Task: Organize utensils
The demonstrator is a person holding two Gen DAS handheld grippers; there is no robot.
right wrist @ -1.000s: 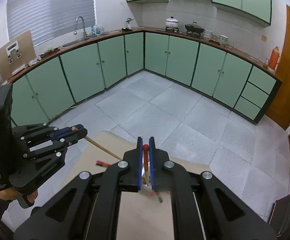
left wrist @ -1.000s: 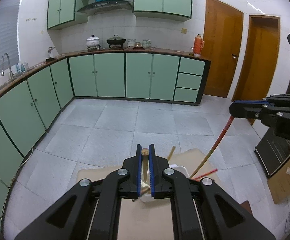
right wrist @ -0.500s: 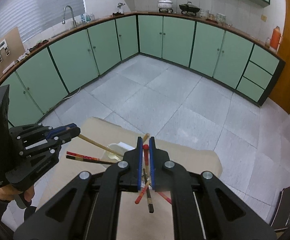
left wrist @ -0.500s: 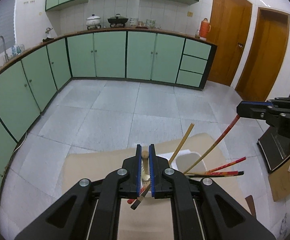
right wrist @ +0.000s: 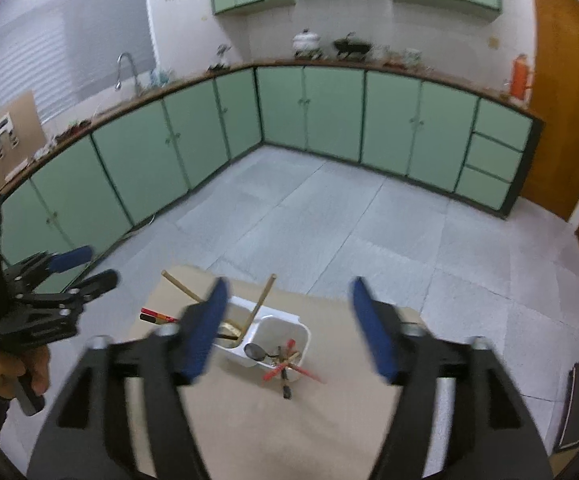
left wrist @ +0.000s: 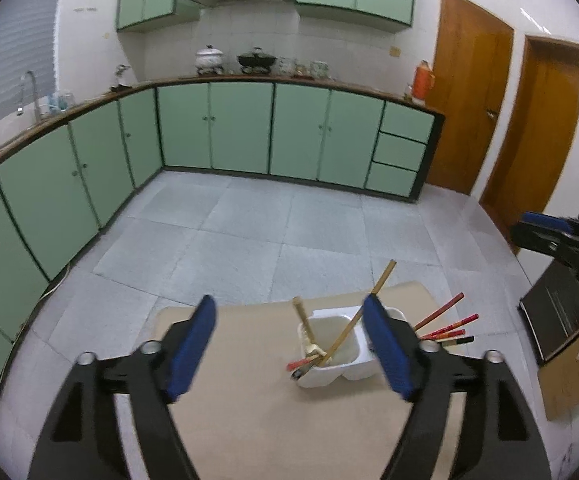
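both grippers' jaws are opening, nothing between them. let the utensils [left wrist: 341,340] settle inside the white holder [left wrist: 345,364]. lift away straight, clear of the leaning sticks.

Glossy white plastic holder [left wrist: 331,374], pale wooden chopsticks [left wrist: 373,300] and red lacquered ones [left wrist: 449,325] inside, sitting on a matt beige tabletop [left wrist: 257,432], grey stone-look floor tiles [left wrist: 289,240] beyond

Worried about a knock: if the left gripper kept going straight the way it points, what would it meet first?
Probably the white holder with its chopsticks on the table; the left gripper is opening and empty. Depth is uncertain.
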